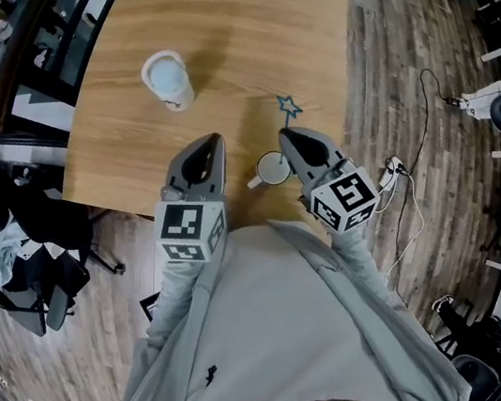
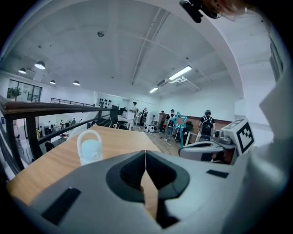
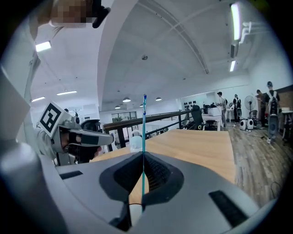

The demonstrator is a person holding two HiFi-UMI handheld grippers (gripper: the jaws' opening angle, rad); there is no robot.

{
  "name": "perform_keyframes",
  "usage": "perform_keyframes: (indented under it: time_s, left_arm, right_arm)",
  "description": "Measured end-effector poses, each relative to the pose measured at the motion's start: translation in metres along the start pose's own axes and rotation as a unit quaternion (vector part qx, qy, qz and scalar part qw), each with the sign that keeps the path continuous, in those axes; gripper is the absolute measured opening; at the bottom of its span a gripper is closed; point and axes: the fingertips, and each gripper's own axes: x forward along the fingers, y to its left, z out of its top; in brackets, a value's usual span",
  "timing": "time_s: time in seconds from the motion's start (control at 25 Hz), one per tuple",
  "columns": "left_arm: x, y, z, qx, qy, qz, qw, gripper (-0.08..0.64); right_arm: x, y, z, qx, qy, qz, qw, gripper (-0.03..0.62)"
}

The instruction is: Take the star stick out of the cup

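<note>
A thin teal star stick (image 3: 143, 132) stands upright with my right gripper (image 3: 143, 157) shut on its shaft. Its star (image 1: 289, 104) pokes out beyond the right gripper (image 1: 290, 136) in the head view, and the star (image 2: 181, 120) also shows in the left gripper view. The white cup (image 1: 272, 170) stands on the table just left of the right gripper; its rim (image 3: 135, 211) shows under the jaws, where the stick's lower end reaches. My left gripper (image 1: 211, 144) hovers left of the cup, and its jaws (image 2: 145, 154) are shut with nothing in them.
A white lidded container with a handle (image 1: 167, 79) stands farther back on the wooden table (image 1: 231, 27), also seen as the container (image 2: 89, 146) from the left. A dark railing (image 1: 1, 75) and chairs (image 1: 9, 235) are left of the table. Cables (image 1: 407, 168) lie on the floor to the right.
</note>
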Motion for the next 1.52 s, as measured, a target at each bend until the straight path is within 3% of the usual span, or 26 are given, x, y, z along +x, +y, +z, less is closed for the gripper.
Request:
perform_keyframes:
  time_s: [0.52, 0.88, 1.16, 1.52]
  left_arm:
    - [0.027, -0.049, 0.007, 0.029, 0.006, -0.098, 0.9948, 0.02]
    - [0.035, -0.078, 0.006, 0.038, 0.013, -0.132, 0.9904, 0.02]
    - [0.03, -0.082, 0.006, 0.041, 0.013, -0.131, 0.9904, 0.02]
    - [0.025, -0.074, 0.005, 0.043, 0.012, -0.12, 0.9918, 0.02]
  right_arm:
    - [-0.073, -0.031, 0.019, 0.008, -0.061, -0.127, 0.99, 0.02]
    - [-0.118, -0.049, 0.019, 0.007, -0.072, -0.19, 0.979, 0.02]
    - [-0.135, -0.052, 0.015, 0.01, -0.075, -0.205, 0.976, 0.02]
    - [-0.125, -0.044, 0.017, 0.003, -0.08, -0.19, 0.979, 0.02]
